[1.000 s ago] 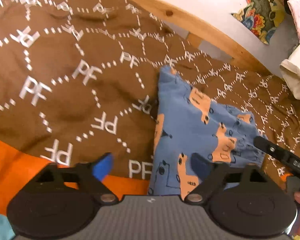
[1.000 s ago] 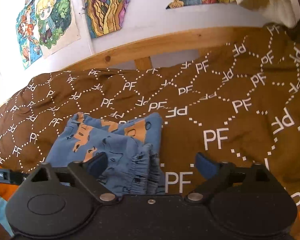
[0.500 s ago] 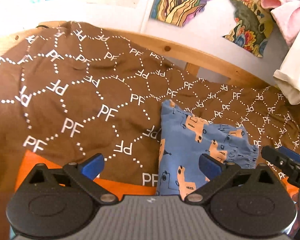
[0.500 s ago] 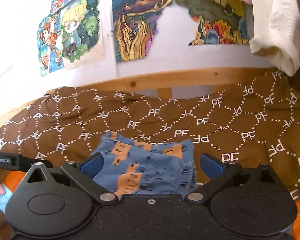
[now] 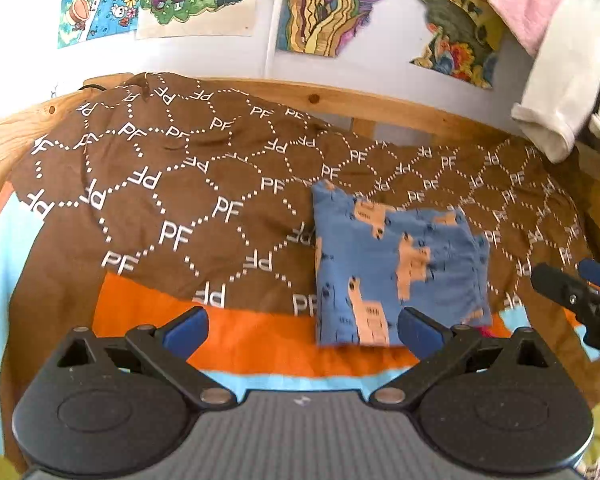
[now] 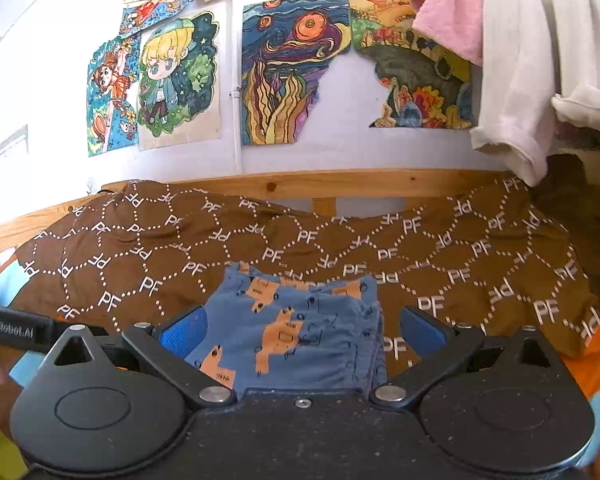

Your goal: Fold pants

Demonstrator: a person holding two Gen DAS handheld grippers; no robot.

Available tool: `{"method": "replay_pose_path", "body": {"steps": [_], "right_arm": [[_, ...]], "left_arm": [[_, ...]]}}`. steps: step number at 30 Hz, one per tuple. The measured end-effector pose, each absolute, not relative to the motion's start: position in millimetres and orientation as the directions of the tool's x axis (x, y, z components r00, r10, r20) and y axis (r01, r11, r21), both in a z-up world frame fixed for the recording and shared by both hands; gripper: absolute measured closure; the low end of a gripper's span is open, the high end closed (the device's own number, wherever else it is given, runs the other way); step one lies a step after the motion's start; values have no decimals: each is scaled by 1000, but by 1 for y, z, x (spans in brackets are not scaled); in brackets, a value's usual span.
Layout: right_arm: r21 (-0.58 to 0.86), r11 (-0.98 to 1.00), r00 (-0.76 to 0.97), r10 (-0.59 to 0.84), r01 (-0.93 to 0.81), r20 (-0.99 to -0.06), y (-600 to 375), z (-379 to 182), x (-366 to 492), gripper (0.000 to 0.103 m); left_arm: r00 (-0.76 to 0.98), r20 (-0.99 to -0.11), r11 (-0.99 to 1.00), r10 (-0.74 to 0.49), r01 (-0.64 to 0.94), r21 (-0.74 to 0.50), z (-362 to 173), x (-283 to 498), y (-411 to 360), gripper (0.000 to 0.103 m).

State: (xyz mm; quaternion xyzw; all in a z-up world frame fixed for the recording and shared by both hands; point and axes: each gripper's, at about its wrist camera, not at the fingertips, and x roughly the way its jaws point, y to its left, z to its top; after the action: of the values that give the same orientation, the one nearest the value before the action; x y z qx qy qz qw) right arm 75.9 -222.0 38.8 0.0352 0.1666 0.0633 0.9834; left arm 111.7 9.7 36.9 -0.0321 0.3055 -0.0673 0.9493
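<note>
Left gripper [image 5: 302,330]: jaws spread wide, blue pads [image 5: 186,330] bare; nothing held. It hangs over the near orange edge of the bedding, with the pants ahead and to its right, untouched.

Right gripper [image 6: 302,334]: jaws likewise wide apart and empty. The pants show between the two pads but lie beyond and below them, with no pad pressing the cloth. Its black finger also shows at the right edge of the left wrist view.

Pants [image 5: 396,268]: blue, printed with orange vehicles, lying as a compact, roughly rectangular packet on the brown blanket [image 5: 180,200]; a gathered waistband runs along the right side, and the near edge overhangs the orange sheet [image 5: 240,336].

Step in hand: judged as the close of the task. The packet looks folded over and both grippers are clear of it.

Next move: little appears left. If the fold is to be tidied, it calls for a light press or a squaring of the rumpled waistband corner, taken low and gently so the layers do not slide open.

Surroundings: wooden bed rail [image 6: 340,184] behind the blanket; drawings [image 6: 180,80] taped to the wall; white garment [image 6: 520,80] and pink cloth [image 6: 448,20] hanging at upper right.

Obstructions: none on the blanket around the packet; the hanging white garment stays well apart.
</note>
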Motion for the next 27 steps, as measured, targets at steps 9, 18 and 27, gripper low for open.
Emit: {"method": "replay_pose_path", "body": {"steps": [9, 18, 27], "right_arm": [[80, 994, 898, 100, -72, -429, -215, 17, 39, 1], [35, 998, 867, 55, -43, -495, -212, -12, 22, 1], [35, 998, 858, 56, -44, -510, -213, -16, 27, 1]], "left_arm": [[787, -606, 991, -114, 131, -16, 7, 75, 0, 0], [775, -625, 992, -94, 122, 3, -9, 74, -1, 0], [761, -642, 994, -93, 109, -14, -13, 80, 2, 0]]}}
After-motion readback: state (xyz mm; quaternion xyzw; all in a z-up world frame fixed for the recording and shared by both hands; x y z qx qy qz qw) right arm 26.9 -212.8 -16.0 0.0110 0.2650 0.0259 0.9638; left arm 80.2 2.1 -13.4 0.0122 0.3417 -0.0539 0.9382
